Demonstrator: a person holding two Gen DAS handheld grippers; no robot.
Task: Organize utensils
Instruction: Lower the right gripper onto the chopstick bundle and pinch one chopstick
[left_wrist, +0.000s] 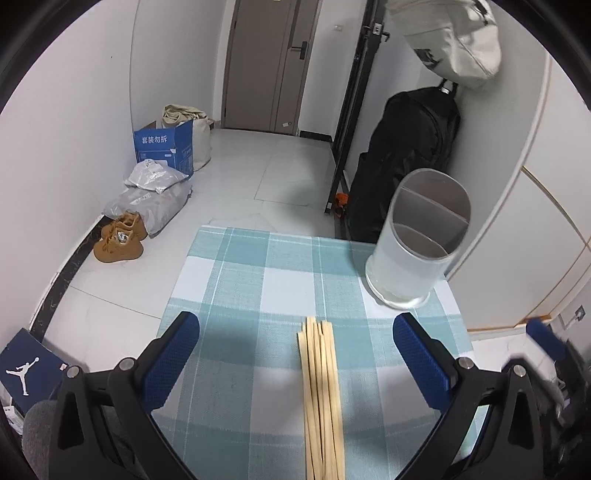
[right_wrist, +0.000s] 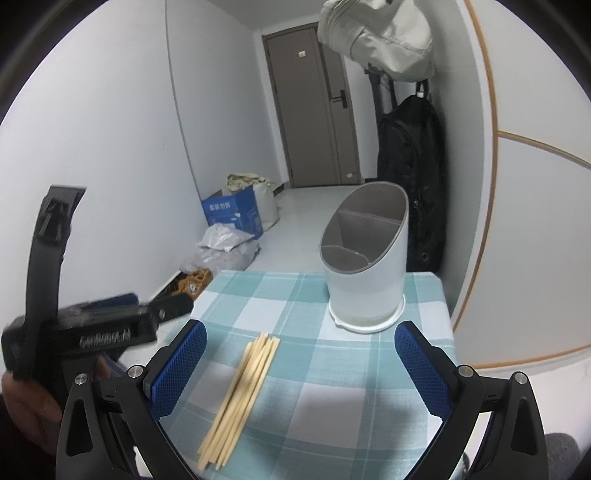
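Note:
A bundle of several wooden chopsticks (left_wrist: 321, 391) lies flat on a teal checked tablecloth (left_wrist: 258, 280); it also shows in the right wrist view (right_wrist: 240, 398). A white utensil holder (left_wrist: 417, 240) with grey divided compartments stands at the table's far right; it looks empty in the right wrist view (right_wrist: 365, 266). My left gripper (left_wrist: 295, 354) is open, its blue pads on either side of the chopsticks, above them. My right gripper (right_wrist: 299, 365) is open and empty over the table, with the chopsticks between its pads and the holder ahead. The left gripper's body (right_wrist: 88, 325) shows at the left of the right wrist view.
The table ends at a white wall on the right. On the floor beyond lie brown shoes (left_wrist: 120, 240), grey parcels (left_wrist: 155, 192), a blue box (left_wrist: 164, 147) and a Jordan shoebox (left_wrist: 26, 369). A black bag (left_wrist: 402, 158) hangs behind the holder.

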